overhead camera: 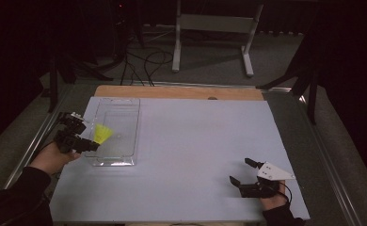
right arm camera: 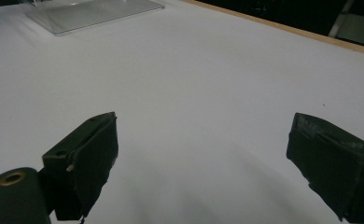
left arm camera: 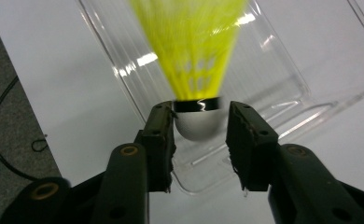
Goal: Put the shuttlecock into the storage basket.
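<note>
The yellow shuttlecock (left arm camera: 196, 56) sits between the jaws of the left gripper (left arm camera: 199, 128) with its white rounded cork toward the gripper and its yellow skirt fanning away from it. In the high view the shuttlecock (overhead camera: 102, 133) has its long axis running roughly level, cork to the left and skirt to the right, above the left wall of the clear plastic tray (overhead camera: 135, 127). In the left gripper view the skirt is blurred. The left jaw's pad touches the dark band at the cork's top, while a narrow gap shows between the cork and the right jaw's pad, so the jaws stand slightly parted and do not clamp it.

The left gripper (overhead camera: 88, 143) is held level by a hand at the table's left edge, pointing right toward the tray, with a dark sleeve entering from the bottom left corner.

The tray lies near the table's far left corner, its long side running front to back; nothing lies on its floor as far as can be seen.

The right gripper (overhead camera: 241, 172) rests near the table's (overhead camera: 195, 141) front right corner, jaws spread wide with bare white surface between them (right arm camera: 203, 154).
</note>
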### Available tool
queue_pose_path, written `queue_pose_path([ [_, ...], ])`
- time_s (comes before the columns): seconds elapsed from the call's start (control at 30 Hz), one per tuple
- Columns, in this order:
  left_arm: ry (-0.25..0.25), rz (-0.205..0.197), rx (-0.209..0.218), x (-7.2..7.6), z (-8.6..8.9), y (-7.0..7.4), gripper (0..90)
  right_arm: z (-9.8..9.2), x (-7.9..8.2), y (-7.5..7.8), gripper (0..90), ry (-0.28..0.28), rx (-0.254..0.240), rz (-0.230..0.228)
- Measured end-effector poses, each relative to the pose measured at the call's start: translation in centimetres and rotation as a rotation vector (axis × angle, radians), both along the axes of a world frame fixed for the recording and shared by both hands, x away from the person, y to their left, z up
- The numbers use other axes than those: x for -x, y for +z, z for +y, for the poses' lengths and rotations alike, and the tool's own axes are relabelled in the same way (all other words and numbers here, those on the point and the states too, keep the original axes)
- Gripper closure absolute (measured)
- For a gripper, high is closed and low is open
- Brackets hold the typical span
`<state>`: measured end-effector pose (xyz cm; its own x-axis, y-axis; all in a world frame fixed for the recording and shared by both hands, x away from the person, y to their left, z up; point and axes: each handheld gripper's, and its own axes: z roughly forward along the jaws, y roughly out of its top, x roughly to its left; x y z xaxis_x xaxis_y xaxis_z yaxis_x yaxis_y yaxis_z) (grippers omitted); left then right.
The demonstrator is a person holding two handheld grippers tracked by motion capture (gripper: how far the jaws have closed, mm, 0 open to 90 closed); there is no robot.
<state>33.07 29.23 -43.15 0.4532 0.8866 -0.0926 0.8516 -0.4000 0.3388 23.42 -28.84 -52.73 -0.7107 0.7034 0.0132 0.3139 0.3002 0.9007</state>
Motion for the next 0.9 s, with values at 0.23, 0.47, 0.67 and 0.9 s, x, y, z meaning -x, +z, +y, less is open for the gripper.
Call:
queue_pose_path([
  [0.23,0.007,0.008,-0.006,0.1,-0.3,0.5,33.8,0.0,0.0,0.0,9.2,0.000,0.001,-0.001],
  [0.47,0.009,-0.001,-0.008,0.0,-0.7,0.8,23.3,0.0,0.0,0.0,9.2,0.000,0.000,-0.001],
  [0.67,0.002,-0.011,-0.015,-0.1,-1.2,1.1,15.1,0.0,0.0,0.0,9.2,0.000,0.000,-0.001],
  [0.9,0.012,-0.017,0.041,-0.5,-1.3,1.5,4.6,0.0,0.0,0.0,9.2,0.000,0.001,-0.002],
])
